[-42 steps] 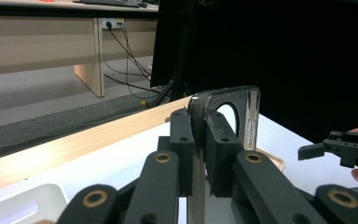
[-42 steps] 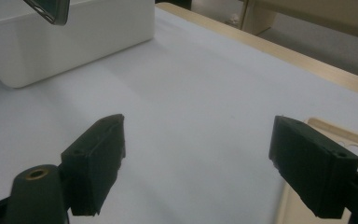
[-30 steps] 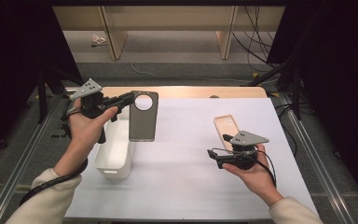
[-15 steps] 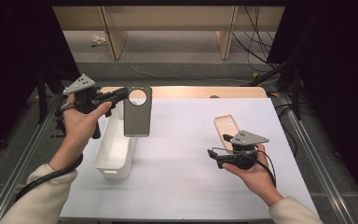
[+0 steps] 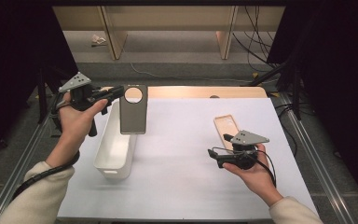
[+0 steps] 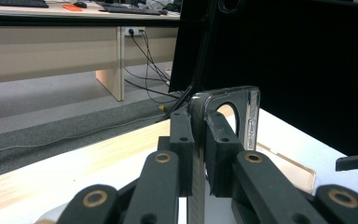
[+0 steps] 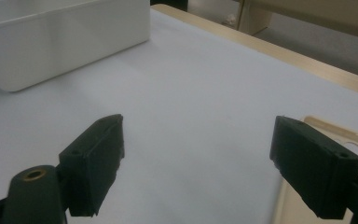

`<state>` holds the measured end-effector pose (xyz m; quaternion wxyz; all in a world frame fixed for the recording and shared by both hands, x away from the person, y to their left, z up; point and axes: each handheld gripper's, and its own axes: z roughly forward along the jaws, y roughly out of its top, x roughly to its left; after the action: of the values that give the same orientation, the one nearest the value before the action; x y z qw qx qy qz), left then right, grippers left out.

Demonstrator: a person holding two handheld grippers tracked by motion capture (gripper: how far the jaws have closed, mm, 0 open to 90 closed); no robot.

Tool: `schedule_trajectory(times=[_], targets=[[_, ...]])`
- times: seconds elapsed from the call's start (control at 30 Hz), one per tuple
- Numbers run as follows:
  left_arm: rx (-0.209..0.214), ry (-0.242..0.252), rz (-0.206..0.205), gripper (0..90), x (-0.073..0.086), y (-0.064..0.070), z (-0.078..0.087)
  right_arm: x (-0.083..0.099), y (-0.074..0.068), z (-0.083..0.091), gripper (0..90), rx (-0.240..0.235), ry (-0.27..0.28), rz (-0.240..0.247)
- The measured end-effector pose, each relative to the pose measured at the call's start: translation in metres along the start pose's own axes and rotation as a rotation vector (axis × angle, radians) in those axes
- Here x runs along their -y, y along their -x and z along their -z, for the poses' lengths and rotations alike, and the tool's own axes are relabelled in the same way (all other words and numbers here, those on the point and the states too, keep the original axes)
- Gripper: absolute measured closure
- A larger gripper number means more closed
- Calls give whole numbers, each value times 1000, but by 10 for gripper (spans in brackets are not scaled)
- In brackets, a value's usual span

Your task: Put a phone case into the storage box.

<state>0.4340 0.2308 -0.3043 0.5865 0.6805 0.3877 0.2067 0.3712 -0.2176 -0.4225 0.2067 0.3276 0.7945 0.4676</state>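
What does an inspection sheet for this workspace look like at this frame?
Surface: white table cover over a wooden tabletop, flat and clean.
Job's things: dark phone case with a round camera cutout, held in the air above the white bin; beige phone case lying flat on the cover.
Clutter: nothing seen on the table.
Grippers: left hand-held gripper shut on the dark phone case's edge; right hand-held gripper open, low over the cover beside the beige phone case.
Cables: a cable trails from the left hand-held gripper along the sleeve; loose cables on the floor beyond.
Surroundings: wooden desk legs, grey floor, black side screens.
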Motion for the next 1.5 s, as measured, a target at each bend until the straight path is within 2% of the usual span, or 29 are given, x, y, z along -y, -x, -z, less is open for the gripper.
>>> schedule_trajectory(times=[1.5], targets=[[-88, -8, 1, 824, -3, -34, 3, 1, 1, -1, 182, 1, 2, -3]])
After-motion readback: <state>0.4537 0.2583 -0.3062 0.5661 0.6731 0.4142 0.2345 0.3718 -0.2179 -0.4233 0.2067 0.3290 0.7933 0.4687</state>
